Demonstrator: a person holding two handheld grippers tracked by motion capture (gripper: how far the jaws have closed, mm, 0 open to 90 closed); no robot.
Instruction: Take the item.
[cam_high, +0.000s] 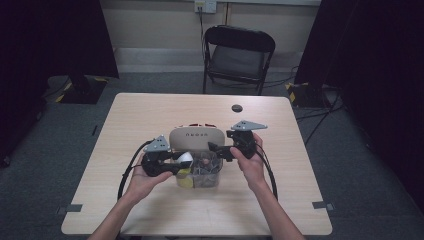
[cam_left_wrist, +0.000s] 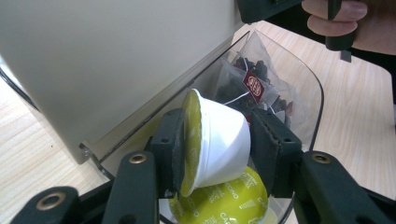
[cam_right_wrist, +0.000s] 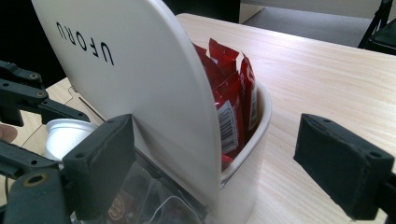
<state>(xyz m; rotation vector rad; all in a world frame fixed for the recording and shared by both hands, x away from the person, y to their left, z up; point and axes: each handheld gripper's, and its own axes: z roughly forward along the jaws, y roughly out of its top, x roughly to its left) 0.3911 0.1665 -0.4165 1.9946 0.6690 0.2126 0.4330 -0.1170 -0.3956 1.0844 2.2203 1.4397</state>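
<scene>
Table (cam_high: 150, 107) edge clear, left gripper (cam_left_wrist: 215, 154) gripping pod (cam_left_wrist: 217, 140)

A small white plastic coffee capsule with a yellow-green foil lid (cam_left_wrist: 217, 140) is lying on its side, pinched lid-and-base between the jaws of the left hand-held gripper (cam_left_wrist: 215, 149), above a clear plastic bin (cam_left_wrist: 314, 88). In the bin, more yellow-green capsules (cam_left_wrist: 224, 200) and tea bags (cam_left_wrist: 254, 84) are sitting. The bin is adjoining a cream organiser (cam_right_wrist: 140, 70) holding red sachets (cam_right_wrist: 233, 102).
</scene>
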